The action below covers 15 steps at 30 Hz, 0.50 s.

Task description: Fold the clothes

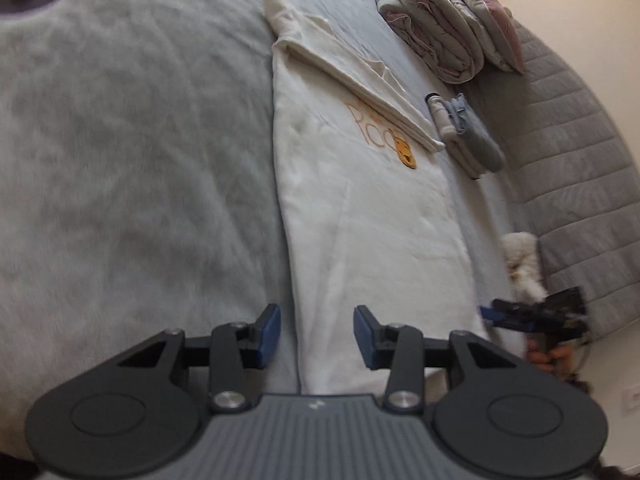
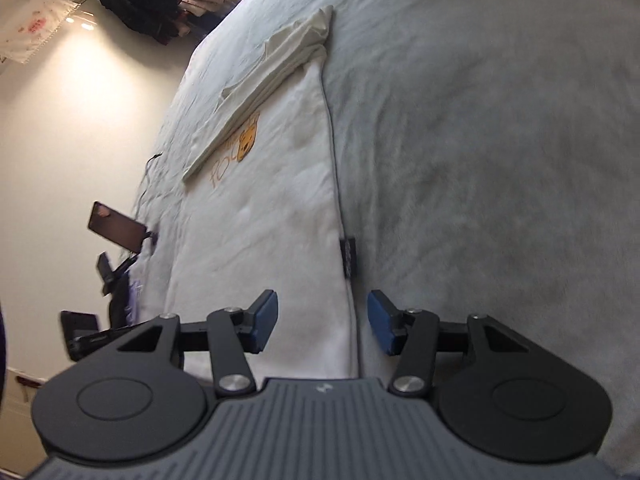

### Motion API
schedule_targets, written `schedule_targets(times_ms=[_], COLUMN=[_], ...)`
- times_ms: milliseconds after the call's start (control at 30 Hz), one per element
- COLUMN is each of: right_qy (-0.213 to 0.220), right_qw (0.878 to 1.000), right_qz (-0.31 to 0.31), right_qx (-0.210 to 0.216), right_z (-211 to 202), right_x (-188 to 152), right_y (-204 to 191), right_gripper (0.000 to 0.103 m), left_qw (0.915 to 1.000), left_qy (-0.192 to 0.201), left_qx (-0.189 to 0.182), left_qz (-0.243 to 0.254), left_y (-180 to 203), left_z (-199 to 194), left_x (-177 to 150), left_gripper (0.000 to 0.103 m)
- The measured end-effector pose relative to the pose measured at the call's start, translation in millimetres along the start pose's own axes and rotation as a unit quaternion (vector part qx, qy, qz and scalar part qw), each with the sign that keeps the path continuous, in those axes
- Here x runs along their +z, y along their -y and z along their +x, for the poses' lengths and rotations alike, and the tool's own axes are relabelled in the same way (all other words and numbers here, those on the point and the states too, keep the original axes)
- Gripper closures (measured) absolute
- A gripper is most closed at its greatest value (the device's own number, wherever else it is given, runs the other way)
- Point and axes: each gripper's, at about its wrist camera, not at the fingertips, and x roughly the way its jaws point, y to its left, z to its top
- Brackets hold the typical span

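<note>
A white T-shirt [image 1: 360,216] with an orange bear print lies flat on the bed, its sleeves folded in across the chest. My left gripper [image 1: 316,336] hovers open over one bottom corner, and the shirt's side edge runs between its blue pads without touching them. In the right wrist view the same T-shirt [image 2: 272,208] stretches away from me. My right gripper [image 2: 322,320] is open over the other bottom corner, and the side seam with a small black label [image 2: 348,258] runs up between its fingers. The right gripper [image 1: 496,314] also shows at the shirt's far corner in the left wrist view.
The pale bedsheet [image 1: 120,160] spreads wide beside the shirt. A folded duvet and pillow [image 1: 436,32], a small pile of folded clothes [image 1: 468,140] and a plush toy [image 1: 520,264] lie along the grey quilted headboard [image 1: 568,160]. A phone on a stand [image 2: 116,228] stands past the bed's edge.
</note>
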Motion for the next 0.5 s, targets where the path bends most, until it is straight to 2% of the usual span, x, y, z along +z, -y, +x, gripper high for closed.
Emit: schedule_targets(times_ms=[167,367,433,500], right_qy=[-0.035,-0.052,-0.052,-0.054], right_qw=[0.999,0.997,0.997,0.997], right_qz=[-0.009,-0.013,-0.002,0.011], right_qx=[0.028,0.053,0.057,0.053], right_z=[3.2,14.3,17.1,19.1], right_x=[-9.1,-11.3,-10.5,-9.3], right_y=[1.6,0.2,2.7,7.0], right_gripper=[0.054,0.054,0.061,0.082], left_qw=[0.9985,0.9966,0.9963,0.9959], left_qy=[-0.034,-0.056,-0.06,-0.065], left_qx=[-0.043,-0.06,-0.062,-0.063], left_qz=[-0.006,-0.004,-0.004,-0.005], left_y=[-5.7,-1.1,0.4,1.3], left_z=[4.7,17.0,19.5,21.2], left_x=[-11.7,-15.6,-15.2,-14.8], left_gripper=[0.067,0.07,0.072,0.075])
